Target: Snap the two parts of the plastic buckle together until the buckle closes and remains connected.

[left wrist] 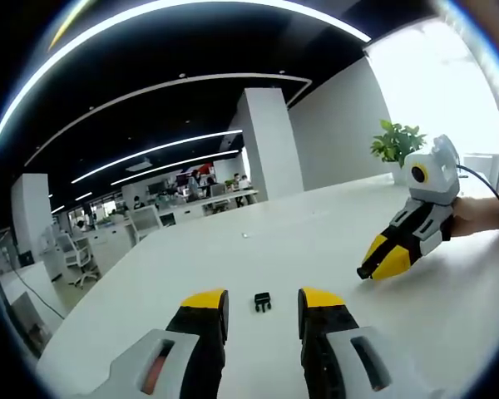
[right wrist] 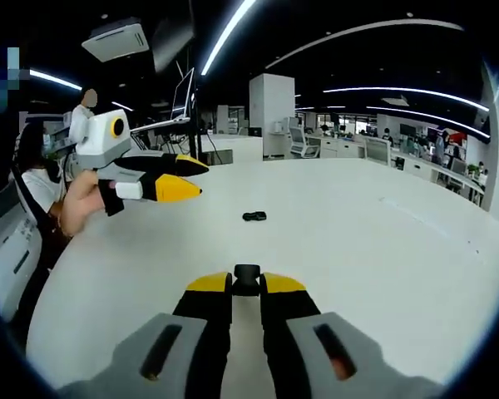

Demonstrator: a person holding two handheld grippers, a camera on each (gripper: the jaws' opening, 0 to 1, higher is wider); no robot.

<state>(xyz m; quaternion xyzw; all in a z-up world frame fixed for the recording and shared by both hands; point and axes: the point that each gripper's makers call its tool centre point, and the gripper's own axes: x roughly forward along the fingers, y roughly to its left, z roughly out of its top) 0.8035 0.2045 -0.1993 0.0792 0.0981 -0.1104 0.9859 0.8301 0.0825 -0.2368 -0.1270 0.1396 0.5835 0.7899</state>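
Left gripper view, table: my white table (left wrist: 258, 241) runs wide toward the far office.
Plant: a green potted plant (left wrist: 397, 143) stands at two o'clock, at the table's far edge.
My right gripper: it (left wrist: 374, 264) comes in at three o'clock with my hand behind it; from here I cannot tell how its jaws stand.
My left gripper: it (left wrist: 263, 301) rises at six o'clock, jaws spread wide, holding nothing.
Buckle part: a small black buckle piece (left wrist: 263, 302) lies on the table between my left tips, touching neither.
Right gripper view, second buckle part: my right gripper (right wrist: 247, 283) pinches the other black piece (right wrist: 247, 278) at its tips.
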